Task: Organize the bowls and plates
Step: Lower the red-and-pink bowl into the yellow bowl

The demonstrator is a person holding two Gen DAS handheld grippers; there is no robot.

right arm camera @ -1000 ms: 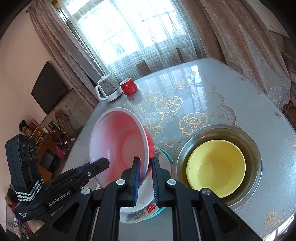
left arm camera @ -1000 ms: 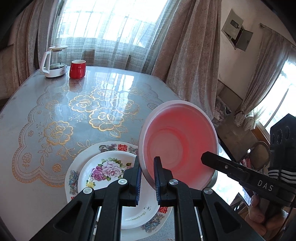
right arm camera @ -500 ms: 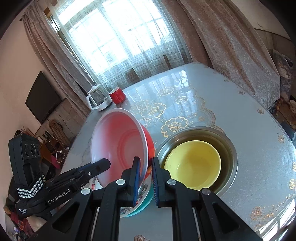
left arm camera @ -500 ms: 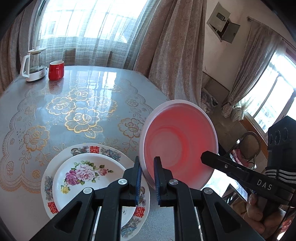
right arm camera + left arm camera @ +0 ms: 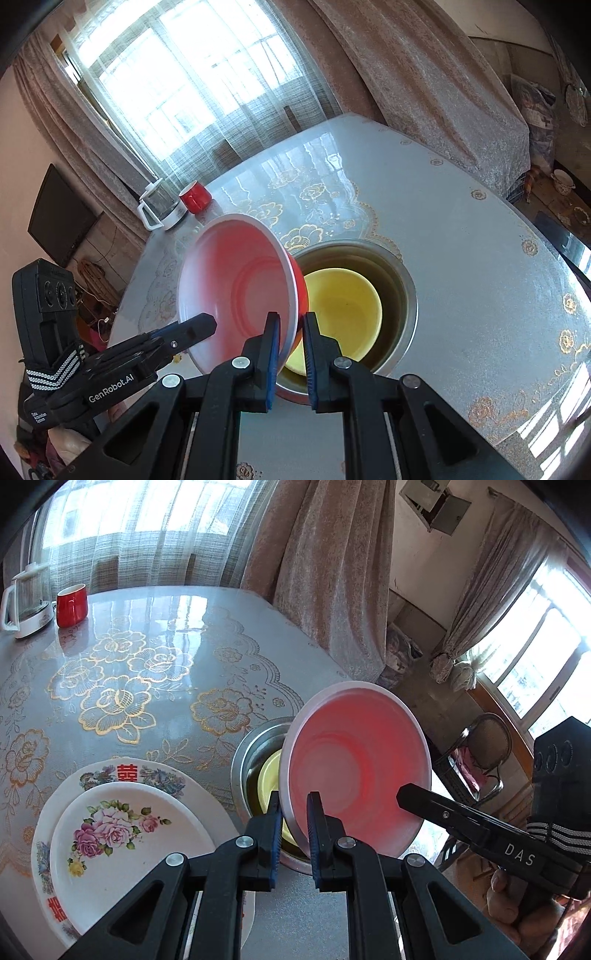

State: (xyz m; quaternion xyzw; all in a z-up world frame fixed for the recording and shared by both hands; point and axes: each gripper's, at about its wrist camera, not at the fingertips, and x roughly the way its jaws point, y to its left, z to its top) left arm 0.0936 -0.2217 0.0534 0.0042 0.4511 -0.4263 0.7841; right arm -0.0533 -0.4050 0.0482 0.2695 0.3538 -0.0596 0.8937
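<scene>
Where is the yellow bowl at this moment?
The yellow bowl sits inside the steel basin on the table, right of the stacked floral plates in the left wrist view, partly hidden behind the raised red bowl.

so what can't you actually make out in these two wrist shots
- Yellow bowl inside the steel basin: left wrist view, mostly hidden by the tilted red plastic bowl.
- Floral plates: lower edge hidden by the left gripper; absent from the right wrist view.
- Right gripper pad contact: bowl rim covers it.
</scene>
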